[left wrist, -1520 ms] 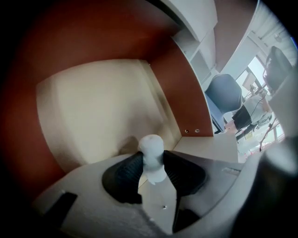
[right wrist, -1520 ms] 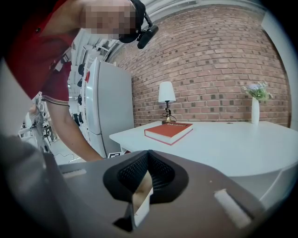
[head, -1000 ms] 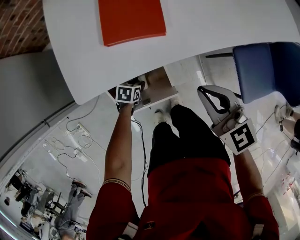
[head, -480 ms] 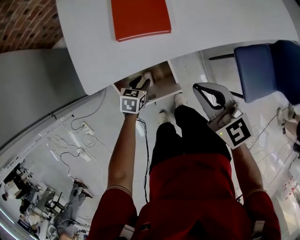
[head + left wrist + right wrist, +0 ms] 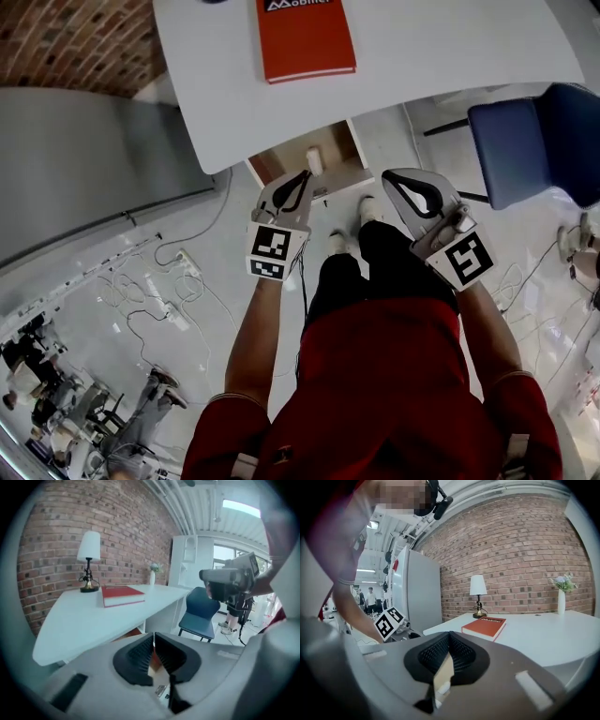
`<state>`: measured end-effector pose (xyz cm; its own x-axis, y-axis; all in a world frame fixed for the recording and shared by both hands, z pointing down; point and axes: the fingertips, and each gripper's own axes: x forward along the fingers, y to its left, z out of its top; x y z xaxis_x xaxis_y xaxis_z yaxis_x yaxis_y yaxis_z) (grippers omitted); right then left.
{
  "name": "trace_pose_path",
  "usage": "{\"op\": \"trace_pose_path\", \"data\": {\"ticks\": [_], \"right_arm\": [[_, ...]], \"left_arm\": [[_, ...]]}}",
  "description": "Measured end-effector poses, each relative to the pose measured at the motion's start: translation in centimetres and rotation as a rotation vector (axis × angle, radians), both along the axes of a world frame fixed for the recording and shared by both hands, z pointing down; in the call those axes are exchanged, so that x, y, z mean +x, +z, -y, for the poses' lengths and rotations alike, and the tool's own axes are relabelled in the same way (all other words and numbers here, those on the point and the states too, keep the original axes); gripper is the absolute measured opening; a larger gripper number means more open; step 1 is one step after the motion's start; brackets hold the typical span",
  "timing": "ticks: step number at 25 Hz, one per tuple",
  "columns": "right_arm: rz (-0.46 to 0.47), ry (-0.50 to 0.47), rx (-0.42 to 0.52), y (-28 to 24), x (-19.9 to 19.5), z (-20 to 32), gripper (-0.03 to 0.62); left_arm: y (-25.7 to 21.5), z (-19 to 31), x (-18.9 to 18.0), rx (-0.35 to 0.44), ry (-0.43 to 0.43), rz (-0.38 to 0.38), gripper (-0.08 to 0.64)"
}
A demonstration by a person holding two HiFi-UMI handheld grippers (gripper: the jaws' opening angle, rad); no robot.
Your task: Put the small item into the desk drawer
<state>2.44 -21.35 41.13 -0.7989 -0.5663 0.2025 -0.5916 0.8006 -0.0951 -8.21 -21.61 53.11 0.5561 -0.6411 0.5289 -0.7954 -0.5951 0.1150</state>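
Left gripper (image 5: 153, 635): fingers (image 5: 136, 660) clenched, tips touching, nothing btwn them; they've just been closing. Right gripper (image 5: 449, 634): its fingers also pressed tip to tip, empty. Each carries its marker cube, left cube (image 5: 272, 253) & right cube (image 5: 464, 260), at the wrist end.

Head view: both grippers held side by side, apart from each other, above the person's legs, tips aimed twd the drawer (image 5: 281, 161). Drawer stands pulled out from under the counter (image 5: 422, 66). Small item (image 5: 314, 159), white, sits inside the drawer, just beyond the left gripper's tips, not touched by either gripper.

On the counter: red book (image 5: 306, 37) lying flat; lamp (image 5: 89, 557) behind it by the brick wall (image 5: 126, 531); vase w/ flowers (image 5: 561, 597) further along. Blue chair (image 5: 530, 141) to the right of the counter, past the right gripper. Loose cables (image 5: 141, 291) on the floor at left
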Motion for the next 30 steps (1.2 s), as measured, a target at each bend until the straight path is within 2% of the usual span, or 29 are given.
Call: {"op": "trace_pose_path", "data": {"ticks": [2, 10, 13, 20, 30], "right_arm": [[0.012, 0.001, 0.011, -1.2, -0.5, -1.0, 0.012], [0.064, -0.008, 0.038, -5.4, -1.7, -4.9, 0.012], [0.084, -0.034, 0.034, -6.7, -2.0, -6.7, 0.012], [0.129, -0.012, 0.106, -10.3, -2.0, -8.3, 0.012], [0.149, 0.023, 0.119, -11.5, -0.2, -9.6, 0.012]], "left_arm": [[-3.1, -0.9, 0.0, 0.065, 0.0, -0.014, 0.003], [-14.9, -4.2, 1.1, 0.335, 0.022, -0.099, 0.003], [-18.4, -5.7, 1.4, 0.398, 0.013, -0.128, 0.003], [-22.6, -8.1, 0.6, 0.487, -0.037, -0.15, 0.003], [-23.7, -9.6, 1.4, 0.505, -0.042, -0.155, 0.003]]}}
